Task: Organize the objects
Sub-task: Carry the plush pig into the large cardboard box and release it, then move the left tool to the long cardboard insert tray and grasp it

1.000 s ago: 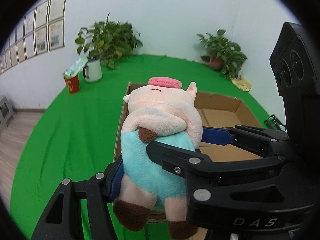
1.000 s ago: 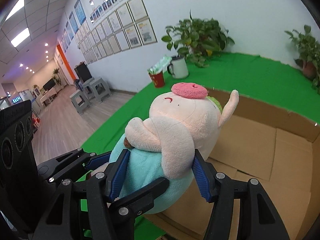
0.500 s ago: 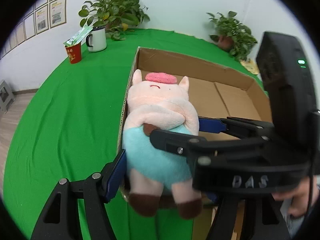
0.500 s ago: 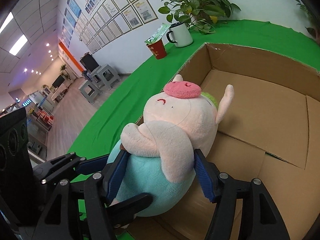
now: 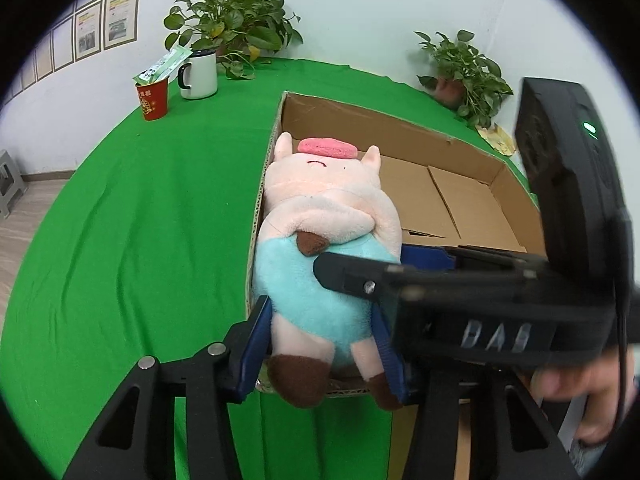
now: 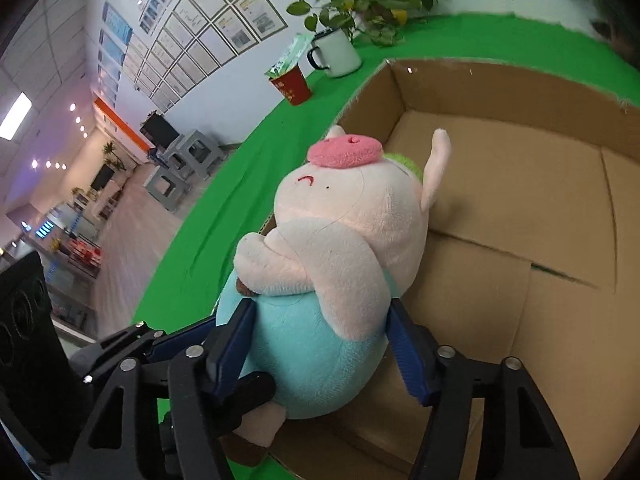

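Both tools (image 5: 324,352) (image 6: 324,344) clamp pink plush pig (image 5: 320,216) w/ teal belly, over cardboard box (image 5: 472,200)

The toy pig (image 5: 328,240) is pale pink with a bright pink nose, a light blue tummy and brown feet. The box (image 5: 460,200) is plain brown, on a green cloth (image 5: 140,240). Far left stand a red cup (image 5: 153,98) and a white mug (image 5: 199,74) with a black handle.

"DAS" on right gripper (image 5: 386,292) body; wall frames' text unreadable.
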{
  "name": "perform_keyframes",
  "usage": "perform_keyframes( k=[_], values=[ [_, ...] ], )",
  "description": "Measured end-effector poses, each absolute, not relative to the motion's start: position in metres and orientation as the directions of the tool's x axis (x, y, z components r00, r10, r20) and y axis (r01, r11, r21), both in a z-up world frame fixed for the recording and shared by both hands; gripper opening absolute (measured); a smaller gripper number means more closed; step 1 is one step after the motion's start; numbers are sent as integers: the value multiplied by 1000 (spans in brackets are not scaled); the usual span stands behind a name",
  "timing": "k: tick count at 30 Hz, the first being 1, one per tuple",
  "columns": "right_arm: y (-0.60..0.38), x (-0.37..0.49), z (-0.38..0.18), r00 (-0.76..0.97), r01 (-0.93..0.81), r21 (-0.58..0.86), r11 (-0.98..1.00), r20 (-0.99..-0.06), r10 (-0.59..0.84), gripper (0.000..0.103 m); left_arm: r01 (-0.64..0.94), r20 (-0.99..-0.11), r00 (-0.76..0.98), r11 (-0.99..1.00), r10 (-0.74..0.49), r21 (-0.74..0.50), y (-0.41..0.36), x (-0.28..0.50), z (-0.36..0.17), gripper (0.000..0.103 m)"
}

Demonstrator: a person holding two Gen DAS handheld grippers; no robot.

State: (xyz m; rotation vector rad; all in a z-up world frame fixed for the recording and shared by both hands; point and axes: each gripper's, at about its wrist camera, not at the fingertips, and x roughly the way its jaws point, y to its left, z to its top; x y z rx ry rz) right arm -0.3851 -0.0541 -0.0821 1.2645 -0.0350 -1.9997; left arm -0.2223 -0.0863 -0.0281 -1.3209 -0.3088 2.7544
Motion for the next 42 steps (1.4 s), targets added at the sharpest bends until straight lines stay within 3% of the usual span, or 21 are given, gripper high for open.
perform_keyframes(
  k=[6, 8, 10, 12, 14, 21, 25, 30, 42],
  values=[
    [-58, -378, -77, -285, 570, 353, -742, -762, -581, 66, 10, -754, -644, -983, 133, -181, -82, -210, -25, 52],
    [-55, -371, -64, -339, 570, 299, -766, -763, -550, 76, 2, -742, -663, -991, 102, -137, -78, -198, -19, 53],
    [-42, -353, -46, -414, 564, 230, -793, -752, -513, 102, -7, -715, -696, -996, 65, -83, -73, -183, -11, 59],
    [-21, -324, -19, -527, 551, 148, -821, -702, -480, 103, -11, -661, -749, -998, 46, -56, -71, -161, 1, 74],
    [-4, -293, -2, -639, 503, 38, -864, -657, -401, 103, -3, -591, -806, -998, 35, -55, -69, -139, 13, 82],
    [63, -194, 10, -776, 334, -78, -939, -588, -227, 103, -29, -457, -888, -997, 57, -69, -41, -80, 37, 82],
    [101, -137, 13, -796, 302, -75, -950, -569, -208, 103, -83, -473, -876, -996, 93, -41, -15, -65, 40, 82],
    [135, -85, 14, -801, 270, -67, -961, -569, -186, 103, -116, -504, -850, -988, 152, -101, 1, -50, 38, 82],
    [145, -37, -12, -737, 313, -3, -950, -631, -241, 103, -128, -608, -781, -989, 146, -74, 6, -30, 11, 79]
  ],
)
